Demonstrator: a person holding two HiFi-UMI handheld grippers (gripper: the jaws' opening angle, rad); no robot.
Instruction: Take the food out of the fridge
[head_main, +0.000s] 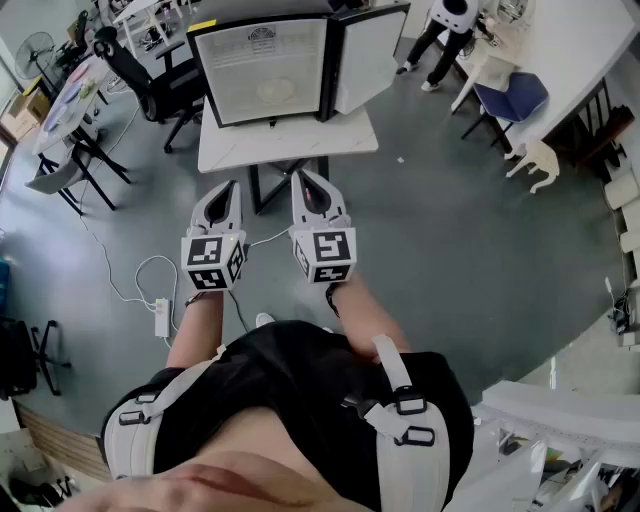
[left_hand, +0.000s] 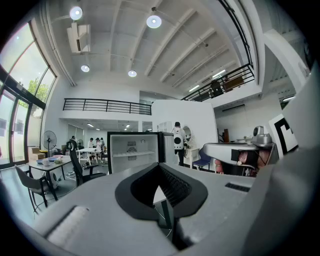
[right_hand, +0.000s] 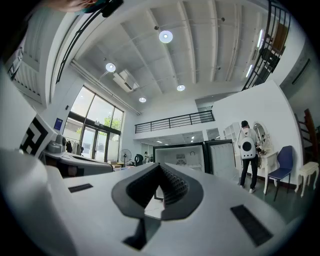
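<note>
Both shut and empty, left tool (head_main: 228, 190) and right tool (head_main: 305, 178) are being aimed at the open black-cased, white-lined fridge (head_main: 262, 72); nothing removed yet.

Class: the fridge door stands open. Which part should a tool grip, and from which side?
I would grip the fridge door at its free vertical edge, away from the hinge, from the front: it is a thin upright panel standing clear of the fridge, so open jaws could straddle it.
</note>
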